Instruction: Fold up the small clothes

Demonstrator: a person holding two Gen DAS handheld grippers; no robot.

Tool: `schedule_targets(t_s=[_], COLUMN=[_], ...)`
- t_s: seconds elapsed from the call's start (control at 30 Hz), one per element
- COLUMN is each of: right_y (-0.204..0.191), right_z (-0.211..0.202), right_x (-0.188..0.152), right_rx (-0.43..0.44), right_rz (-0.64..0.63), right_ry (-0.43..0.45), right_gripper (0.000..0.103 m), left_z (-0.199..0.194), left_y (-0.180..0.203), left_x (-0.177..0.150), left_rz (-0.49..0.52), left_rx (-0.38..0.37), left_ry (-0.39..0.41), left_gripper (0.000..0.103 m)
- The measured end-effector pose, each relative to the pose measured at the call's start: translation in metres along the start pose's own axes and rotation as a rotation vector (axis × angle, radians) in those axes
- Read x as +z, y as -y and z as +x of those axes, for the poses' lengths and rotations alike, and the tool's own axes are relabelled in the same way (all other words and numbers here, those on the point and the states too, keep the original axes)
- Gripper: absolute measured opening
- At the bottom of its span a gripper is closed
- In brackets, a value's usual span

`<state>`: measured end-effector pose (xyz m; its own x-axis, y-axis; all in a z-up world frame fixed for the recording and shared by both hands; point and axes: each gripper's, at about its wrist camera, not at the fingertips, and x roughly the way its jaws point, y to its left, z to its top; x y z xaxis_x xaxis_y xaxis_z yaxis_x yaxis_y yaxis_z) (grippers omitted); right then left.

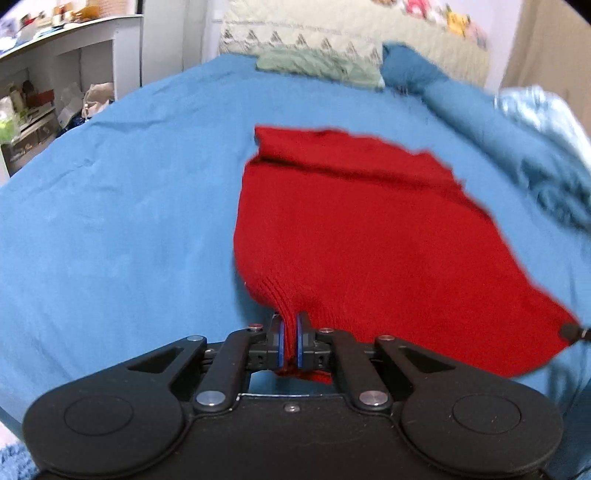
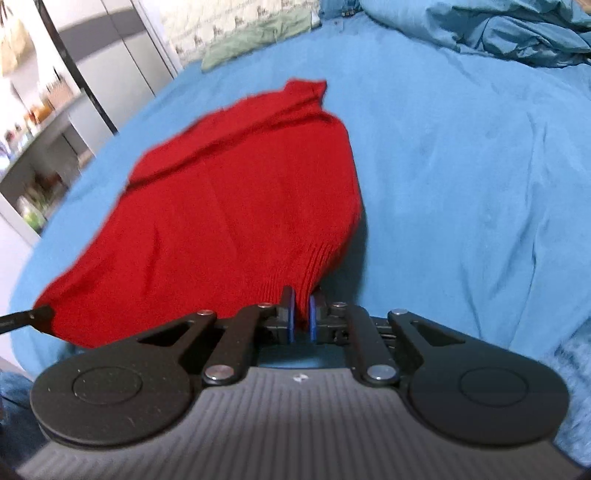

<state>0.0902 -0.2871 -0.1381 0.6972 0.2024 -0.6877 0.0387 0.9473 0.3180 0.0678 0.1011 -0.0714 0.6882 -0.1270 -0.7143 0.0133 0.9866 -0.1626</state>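
Left gripper (image 1: 291, 338) — clamped red sweater (image 1: 369, 240) hem

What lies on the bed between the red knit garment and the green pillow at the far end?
Nothing: in both wrist views only bare blue sheet stretches between the red knit garment and the green pillow.

One red knit garment (image 1: 369, 236) on bed. One blue bedsheet (image 1: 122, 206). Two tools: left tool (image 1: 291, 341), right tool (image 2: 302, 315), each with two blue pads. One green folded cloth (image 1: 317, 66) near headboard. One crumpled blue duvet (image 2: 498, 33). One white shelf unit (image 1: 66, 66); items on it too blurred to count.
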Motion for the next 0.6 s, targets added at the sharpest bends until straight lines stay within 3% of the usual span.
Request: schedule_targets(t_s=[0.13, 0.3, 0.47, 0.6], right_y=[-0.002, -0.007, -0.023, -0.034], right_z=[-0.022, -0.020, 0.022, 0.091], right_x=[0.035, 0.118, 0.224, 0.290], right_rx=[0.082, 0.142, 0.157, 0.121], right_rz=[0.003, -0.020, -0.081, -0.137], right_ry=[0.079, 0.178, 0.259, 0.241], right_gripper=[0.022, 0.022, 0.022, 0.022], left_z=[-0.009, 0.010, 0.062, 0.130], left_y=[0.001, 0.003, 0.005, 0.005], left_x=[0.041, 0.125, 0.214, 0.271], left_rz=[-0.033, -0.049, -0.075, -0.061], left_rx=[-0.024, -0.035, -0.025, 0.031], left_ry=[0.086, 0.204, 0.275, 0.264], left_gripper=[0.006, 0.006, 0.006, 0.006])
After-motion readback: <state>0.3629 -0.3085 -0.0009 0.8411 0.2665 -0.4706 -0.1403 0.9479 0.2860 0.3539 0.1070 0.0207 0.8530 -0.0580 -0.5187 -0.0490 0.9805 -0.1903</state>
